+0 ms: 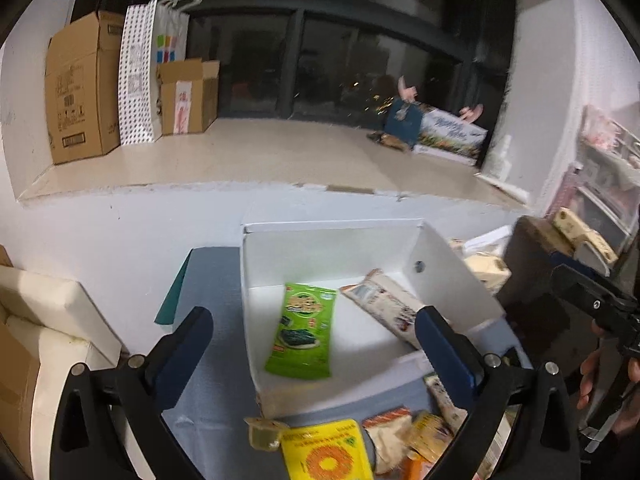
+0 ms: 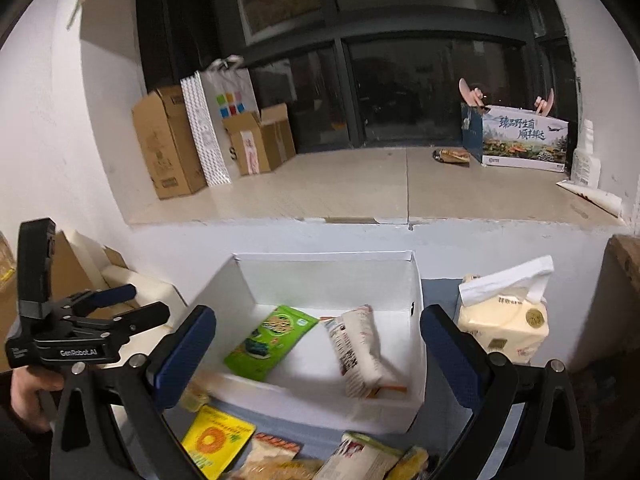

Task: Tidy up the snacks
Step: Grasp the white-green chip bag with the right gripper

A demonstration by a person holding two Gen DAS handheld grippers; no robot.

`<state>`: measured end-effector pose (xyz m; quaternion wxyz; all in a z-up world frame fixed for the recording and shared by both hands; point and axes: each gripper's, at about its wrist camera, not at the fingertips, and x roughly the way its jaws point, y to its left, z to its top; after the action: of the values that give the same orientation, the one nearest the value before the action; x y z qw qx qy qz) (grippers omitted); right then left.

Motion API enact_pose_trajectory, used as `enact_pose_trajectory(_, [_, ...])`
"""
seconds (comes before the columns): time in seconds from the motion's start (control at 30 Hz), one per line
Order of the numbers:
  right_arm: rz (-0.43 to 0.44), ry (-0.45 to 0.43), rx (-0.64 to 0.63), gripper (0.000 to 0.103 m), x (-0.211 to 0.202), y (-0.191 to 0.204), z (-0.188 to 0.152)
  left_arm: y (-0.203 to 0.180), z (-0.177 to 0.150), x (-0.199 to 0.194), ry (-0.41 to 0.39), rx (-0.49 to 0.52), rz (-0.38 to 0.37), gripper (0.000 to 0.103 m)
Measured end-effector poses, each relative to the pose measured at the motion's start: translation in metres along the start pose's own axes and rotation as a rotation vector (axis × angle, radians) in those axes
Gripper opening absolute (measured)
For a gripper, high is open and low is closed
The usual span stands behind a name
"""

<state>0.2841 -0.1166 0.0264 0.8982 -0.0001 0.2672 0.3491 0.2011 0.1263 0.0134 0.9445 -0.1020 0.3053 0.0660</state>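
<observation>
Empty, both wide open: left gripper, right gripper.

left gripper body: "GenRobot.AI" in white | printed carton on window ledge: large Chinese brush lettering, roughly "臻品野生菌 顺丰直达" | snack packets and cardboard boxes: print too blurred to read

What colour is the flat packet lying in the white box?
Bright green packet, with a darker green picture; clearest in the left wrist view.
</observation>
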Motion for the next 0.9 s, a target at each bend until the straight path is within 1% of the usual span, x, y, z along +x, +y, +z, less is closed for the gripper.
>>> enact_pose_trajectory(0.1, [0.039, -0.017, 0.022, 0.103, -0.025, 0.000, -0.013, -0.011, -0.012, -0.025, -0.026, 0.014, -0.023, 0.103])
enact_pose_trajectory(0.17, [0.056, -0.047, 0.039, 0.103, -0.049, -0.001, -0.027, -0.019, -0.022, -0.042, -0.041, 0.029, -0.043, 0.103])
enact_pose_trajectory(0.33, [0.092, -0.072, 0.078, 0.103, -0.098, -0.005, -0.063, -0.041, -0.053, -0.081, -0.075, 0.070, -0.080, 0.103])
enact_pose_trajectory(0.5, [0.073, -0.109, 0.088, 0.103, -0.143, -0.005, -0.097, -0.051, -0.090, -0.104, -0.068, 0.045, -0.103, 0.103])
enact_pose_trajectory(0.57, [0.047, -0.115, 0.089, 0.103, -0.156, -0.003, -0.111, -0.056, -0.105, -0.108, -0.044, 0.049, -0.084, 0.103])
enact_pose_trajectory(0.63, [0.032, -0.116, 0.087, 0.103, -0.164, -0.003, -0.122, -0.061, -0.118, -0.114, -0.044, 0.041, -0.081, 0.103])
enact_pose_trajectory(0.7, [0.025, -0.096, 0.103, 0.103, -0.166, -0.005, -0.135, -0.064, -0.128, -0.118, -0.032, 0.036, -0.089, 0.103])
enact_pose_trajectory(0.73, [0.027, -0.083, 0.106, 0.103, -0.165, -0.007, -0.139, -0.065, -0.132, -0.119, -0.025, 0.038, -0.084, 0.103])
enact_pose_trajectory(0.8, [0.002, -0.049, 0.112, 0.103, -0.160, -0.011, -0.147, -0.068, -0.141, -0.122, -0.022, 0.045, -0.074, 0.103])
enact_pose_trajectory(0.9, [0.002, -0.029, 0.131, 0.103, -0.155, -0.016, -0.152, -0.068, -0.148, -0.122, 0.003, 0.049, -0.074, 0.103])
